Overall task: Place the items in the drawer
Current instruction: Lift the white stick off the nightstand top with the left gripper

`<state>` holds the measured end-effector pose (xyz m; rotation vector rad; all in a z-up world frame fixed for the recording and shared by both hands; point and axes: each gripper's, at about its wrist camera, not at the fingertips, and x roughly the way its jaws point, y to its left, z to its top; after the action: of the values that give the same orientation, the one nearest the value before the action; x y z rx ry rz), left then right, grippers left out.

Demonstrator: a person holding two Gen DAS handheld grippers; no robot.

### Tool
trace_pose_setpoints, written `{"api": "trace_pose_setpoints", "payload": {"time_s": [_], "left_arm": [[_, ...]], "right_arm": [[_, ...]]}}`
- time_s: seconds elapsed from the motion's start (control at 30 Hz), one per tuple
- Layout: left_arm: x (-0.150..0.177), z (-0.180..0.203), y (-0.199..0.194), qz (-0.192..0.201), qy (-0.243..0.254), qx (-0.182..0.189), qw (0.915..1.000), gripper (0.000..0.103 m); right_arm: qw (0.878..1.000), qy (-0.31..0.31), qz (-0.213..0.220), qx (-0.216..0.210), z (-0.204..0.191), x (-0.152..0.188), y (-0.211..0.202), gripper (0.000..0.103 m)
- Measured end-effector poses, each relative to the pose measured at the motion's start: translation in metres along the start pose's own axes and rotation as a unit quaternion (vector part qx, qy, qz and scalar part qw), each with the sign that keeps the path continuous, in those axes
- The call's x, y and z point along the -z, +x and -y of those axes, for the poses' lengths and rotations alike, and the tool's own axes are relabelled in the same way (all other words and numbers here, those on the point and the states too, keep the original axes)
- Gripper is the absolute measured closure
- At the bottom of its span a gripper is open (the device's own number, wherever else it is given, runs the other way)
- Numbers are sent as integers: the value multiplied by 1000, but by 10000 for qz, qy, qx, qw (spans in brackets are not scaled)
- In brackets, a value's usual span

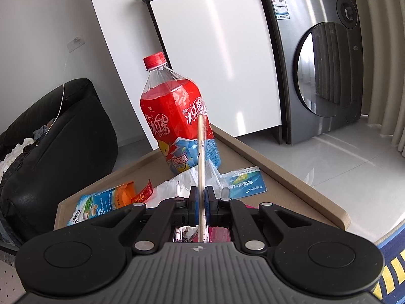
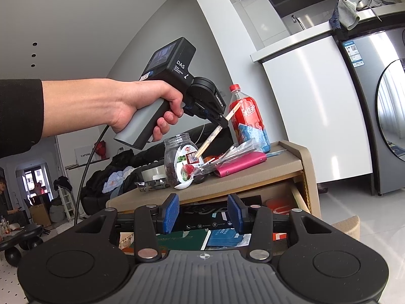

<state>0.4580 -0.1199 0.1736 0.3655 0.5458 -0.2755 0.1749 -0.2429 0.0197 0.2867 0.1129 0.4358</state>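
Left claw (image 1: 201, 202): clamped on 1 thin wooden stick (image 1: 201, 152), held near its middle, both ends free; in the right-wrist view it sits centre frame, above the tabletop (image 2: 253, 174).

Right claw (image 2: 203, 214): pads apart, holding nothing, low centre, in front of the drawer (image 2: 300, 200).

Drawer: pulled out under the tabletop, already holding cards and packets.

Risk 1: the stick is slim and may pivot or slip between my pads.
Risk 2: its lower end hangs just by the glass jar (image 2: 181, 159) and could catch it.
Risk 3: its upper end could tip the red bottle (image 2: 246, 119).
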Motion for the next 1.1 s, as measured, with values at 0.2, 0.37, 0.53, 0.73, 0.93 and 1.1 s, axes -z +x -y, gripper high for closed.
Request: {"api": "trace_pose_setpoints", "payload": {"time_s": [0.2,0.37,0.53,0.73,0.93,1.1], "left_arm": [[8,-7,-20,162,-221,134,9995,97],[18,-12,-39,245,-316,242,9989,97],[30,-21,-65,428,-472,370,9973,97],[50,-33,-96,661,-727,467,9941,97],[71,-43,-120,837,-928,520,9908,97],[90,-44,-132,883,-983,625,9893,97]], "right_arm": [[10000,-12,-7,5,-2,-1,0,56],[10000,-74,-1,-15,-7,0,-2,56],[9998,-182,15,-46,-14,2,-3,56],[9995,-305,20,-90,-24,6,-6,56],[9989,-461,35,-65,-34,9,-7,56],[9984,-558,85,-43,-40,11,-10,56]]}}
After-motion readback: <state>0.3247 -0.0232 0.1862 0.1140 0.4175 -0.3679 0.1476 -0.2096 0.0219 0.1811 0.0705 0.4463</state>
